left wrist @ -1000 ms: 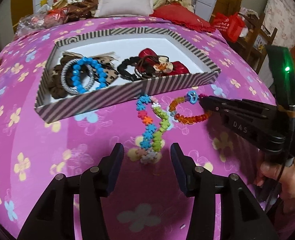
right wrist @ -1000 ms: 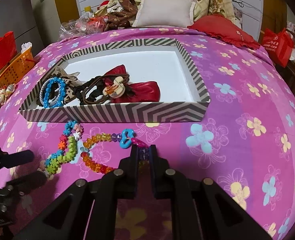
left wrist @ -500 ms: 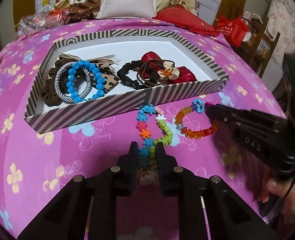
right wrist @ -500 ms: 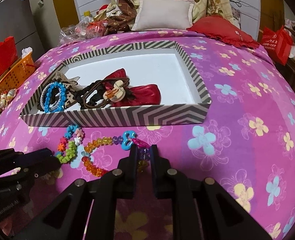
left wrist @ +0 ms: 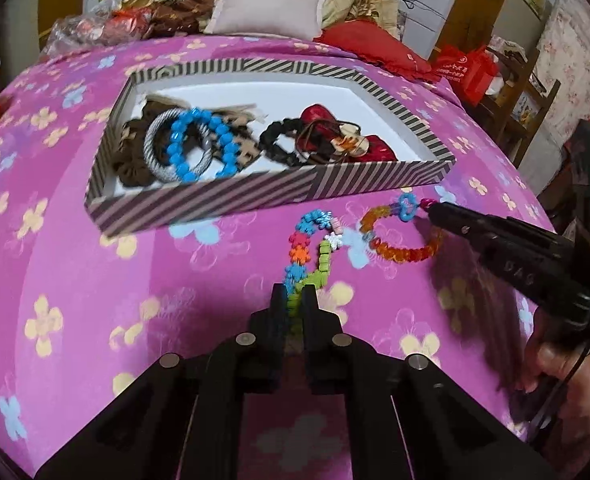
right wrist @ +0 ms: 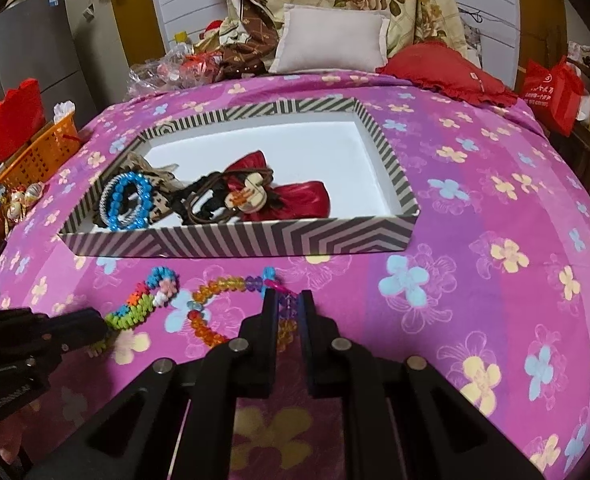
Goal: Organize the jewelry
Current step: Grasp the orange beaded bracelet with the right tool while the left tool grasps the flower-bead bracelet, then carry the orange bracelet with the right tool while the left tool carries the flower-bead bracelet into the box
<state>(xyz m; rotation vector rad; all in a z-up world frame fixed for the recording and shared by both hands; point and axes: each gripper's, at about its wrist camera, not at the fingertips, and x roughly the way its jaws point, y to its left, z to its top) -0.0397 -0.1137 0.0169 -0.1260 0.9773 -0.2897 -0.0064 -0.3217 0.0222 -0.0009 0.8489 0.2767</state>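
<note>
Left gripper (left wrist: 294, 300) jaws clamped on the near end of the flower-bead bracelet (left wrist: 309, 248); they closed on it within the last moment. The bracelet is a loop of blue, red, orange and green pieces, lying on the pink flowered bedspread (left wrist: 95, 280) and running away from the jaws toward the striped box (left wrist: 255, 196).

Right gripper (right wrist: 288, 302) jaws pinched together on the orange bead bracelet (right wrist: 211, 300), gripping its purple and pink beads just near of the blue clasp (left wrist: 407, 205). The rest of this bracelet curves left of the jaws, flat on the bedspread. The two bracelets lie just beside each other, flower one on the left, both just near of the box's near wall.

A hand (left wrist: 567, 364) holds the right gripper's handle at lower right of the left wrist view.

Inside the box, near-left part: blue bead bracelet (left wrist: 199, 144), silver bangle (left wrist: 153, 148), brown scrunchie (left wrist: 133, 160). To their right: black scrunchie (left wrist: 279, 144), red bow (right wrist: 299, 200). The far-right part of the box floor is white and bare.

White pillow (right wrist: 335, 40) and red cushion (right wrist: 447, 72) at the far end of the bed. Orange basket (right wrist: 39, 152) off the bed's left edge.
</note>
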